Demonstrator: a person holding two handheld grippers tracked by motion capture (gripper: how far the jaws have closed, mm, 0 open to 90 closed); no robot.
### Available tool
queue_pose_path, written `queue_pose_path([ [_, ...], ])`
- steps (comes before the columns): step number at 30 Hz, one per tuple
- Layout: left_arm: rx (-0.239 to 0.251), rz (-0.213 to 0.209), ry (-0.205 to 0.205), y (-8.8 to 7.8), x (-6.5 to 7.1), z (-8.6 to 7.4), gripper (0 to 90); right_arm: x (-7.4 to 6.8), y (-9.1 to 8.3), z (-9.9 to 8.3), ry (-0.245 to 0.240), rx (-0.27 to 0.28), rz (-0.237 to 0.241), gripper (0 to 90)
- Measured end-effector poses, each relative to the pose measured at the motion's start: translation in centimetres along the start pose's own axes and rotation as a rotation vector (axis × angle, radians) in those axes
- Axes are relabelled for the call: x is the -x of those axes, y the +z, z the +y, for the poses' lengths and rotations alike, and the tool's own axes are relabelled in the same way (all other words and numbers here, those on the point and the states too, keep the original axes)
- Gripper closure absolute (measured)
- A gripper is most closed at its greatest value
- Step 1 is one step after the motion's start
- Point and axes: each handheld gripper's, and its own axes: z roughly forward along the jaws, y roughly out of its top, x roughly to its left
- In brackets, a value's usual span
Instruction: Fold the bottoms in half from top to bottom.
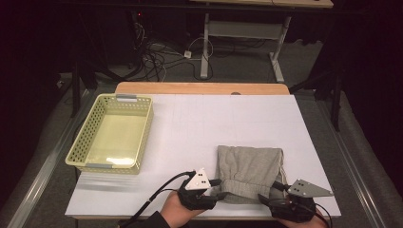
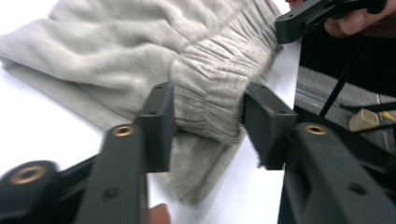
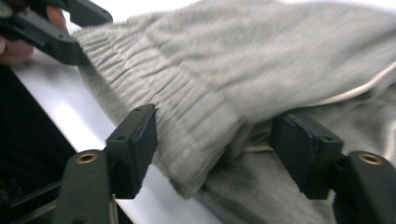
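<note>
A folded grey knit garment [image 1: 249,168] with a ribbed elastic waistband lies at the near right of the white table [image 1: 214,118]. My left gripper [image 1: 216,190] stands at its near left corner; in the left gripper view the jaws [image 2: 210,126] straddle the waistband [image 2: 210,98] loosely, open. At the near right corner is my right gripper [image 1: 271,190], and in the right gripper view its jaws [image 3: 219,140] stand wide around the garment's folded edge [image 3: 196,112] without pinching it. Each gripper view also catches the other gripper at a top corner.
A pale yellow perforated basket [image 1: 85,128] stands at the left of the table. Both hands are at the table's near edge. Beyond the far edge are a desk frame and cables on the dark floor.
</note>
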Motion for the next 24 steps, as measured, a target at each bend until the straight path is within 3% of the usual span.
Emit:
queue_pose_path([
  [5,0.041,0.035,-0.001,-0.8,-0.7,0.1,34.1,0.6,-1.1,0.8,0.015,0.053,-0.039,24.6],
  [11,0.062,0.120,-0.027,-1.6,-2.5,0.1,18.4,1.6,-1.4,1.6,0.009,0.095,-0.079,18.0],
  [18,0.054,0.179,-0.092,-2.3,-5.1,-0.6,7.3,4.0,0.1,2.9,0.068,0.118,-0.093,10.8],
  [21,0.040,0.185,-0.101,-2.5,-5.9,-0.9,0.8,5.0,1.1,3.8,0.066,0.115,-0.113,9.2],
  [24,0.057,0.202,-0.108,-2.7,-6.4,-1.2,0.0,6.0,2.3,4.6,0.040,0.092,-0.125,5.5],
])
